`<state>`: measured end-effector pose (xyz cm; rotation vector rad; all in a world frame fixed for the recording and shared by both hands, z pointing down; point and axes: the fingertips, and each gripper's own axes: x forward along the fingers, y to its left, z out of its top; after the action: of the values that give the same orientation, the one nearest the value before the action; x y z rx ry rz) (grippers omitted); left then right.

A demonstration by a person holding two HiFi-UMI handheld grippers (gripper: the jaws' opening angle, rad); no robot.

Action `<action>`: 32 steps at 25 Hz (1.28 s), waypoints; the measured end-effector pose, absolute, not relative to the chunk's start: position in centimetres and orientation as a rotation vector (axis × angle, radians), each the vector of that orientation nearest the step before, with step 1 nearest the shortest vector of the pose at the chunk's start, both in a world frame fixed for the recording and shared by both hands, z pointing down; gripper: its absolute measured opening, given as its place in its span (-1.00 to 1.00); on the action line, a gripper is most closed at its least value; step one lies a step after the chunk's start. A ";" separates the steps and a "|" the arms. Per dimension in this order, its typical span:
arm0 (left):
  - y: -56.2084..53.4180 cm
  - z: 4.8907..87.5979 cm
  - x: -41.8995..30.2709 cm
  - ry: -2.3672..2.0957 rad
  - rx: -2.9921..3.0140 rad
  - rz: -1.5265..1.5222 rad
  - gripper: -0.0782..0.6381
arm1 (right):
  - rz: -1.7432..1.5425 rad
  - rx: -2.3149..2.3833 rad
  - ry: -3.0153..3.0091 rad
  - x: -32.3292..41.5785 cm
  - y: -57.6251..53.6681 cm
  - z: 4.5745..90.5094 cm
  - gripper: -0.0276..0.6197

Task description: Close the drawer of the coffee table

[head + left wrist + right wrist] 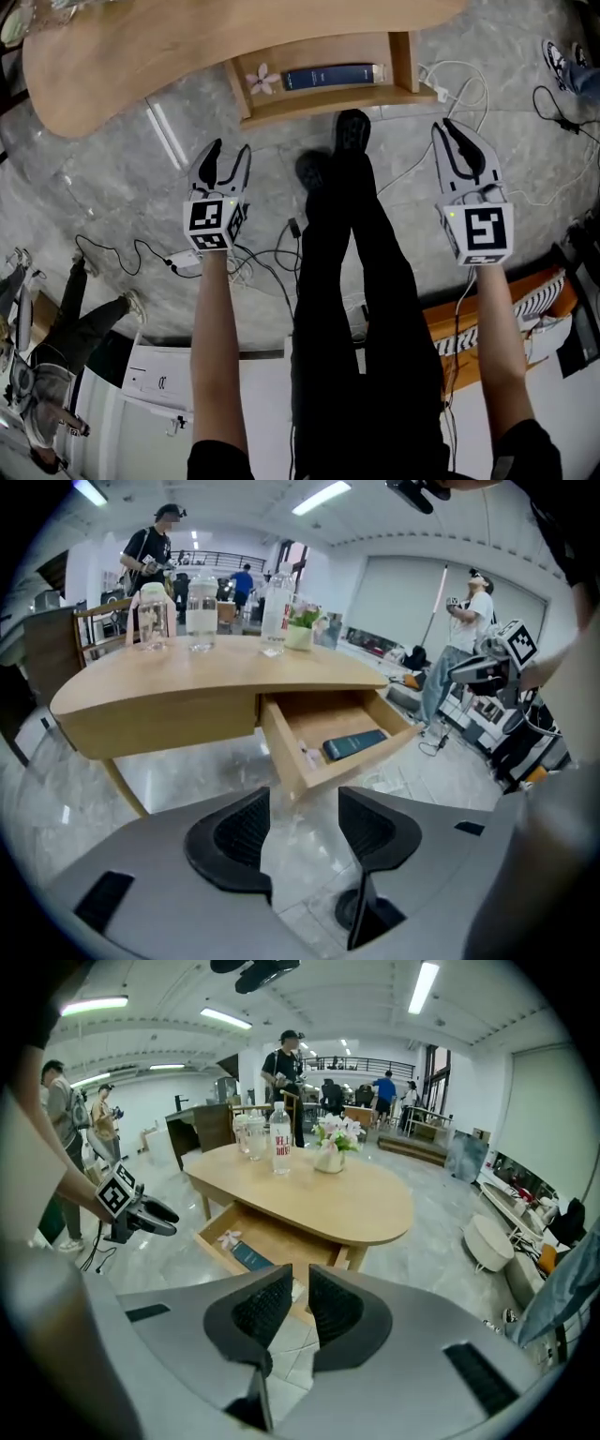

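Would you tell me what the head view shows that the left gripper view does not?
Only the head view: the marker cube on the left gripper and the person's black shoes. Only the left gripper view: the ceiling lights and the potted plant on the tabletop. Both: the coffee table with its open drawer holding a dark book.

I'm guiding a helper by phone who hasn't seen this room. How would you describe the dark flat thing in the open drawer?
Find the light wooden coffee table; its drawer stands pulled open. Inside lie a small pink flower and, beside it, a long flat dark blue box. It is the only dark, rectangular thing there.
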<state>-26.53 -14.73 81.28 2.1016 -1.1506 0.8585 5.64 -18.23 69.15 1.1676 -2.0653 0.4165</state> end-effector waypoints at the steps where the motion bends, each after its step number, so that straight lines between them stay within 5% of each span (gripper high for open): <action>1: -14.8 82.3 -26.6 -1.136 2.103 0.878 -0.16 | 0.424 1.157 -2.054 5.8 -18.4 70.1 -0.86; 3: -14.9 84.1 -26.3 -1.094 2.117 0.920 -0.09 | 0.440 1.143 -2.030 6.2 -18.6 71.9 -0.64; 12: -16.3 90.3 -24.4 -1.028 2.137 0.991 0.07 | 0.402 0.965 -1.915 8.9 -18.0 80.0 -0.27; 25: -19.5 93.3 -21.9 -1.046 2.141 1.003 0.08 | 0.299 0.854 -1.814 11.3 -18.7 86.3 -0.26; 32: -19.2 93.0 -21.8 -1.030 2.159 1.014 0.02 | 0.279 0.869 -1.801 11.6 -19.0 86.1 -0.44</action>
<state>-21.76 -19.23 93.00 2.1589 -1.0300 1.0142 11.63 -19.01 86.11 0.8685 -1.8008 0.2792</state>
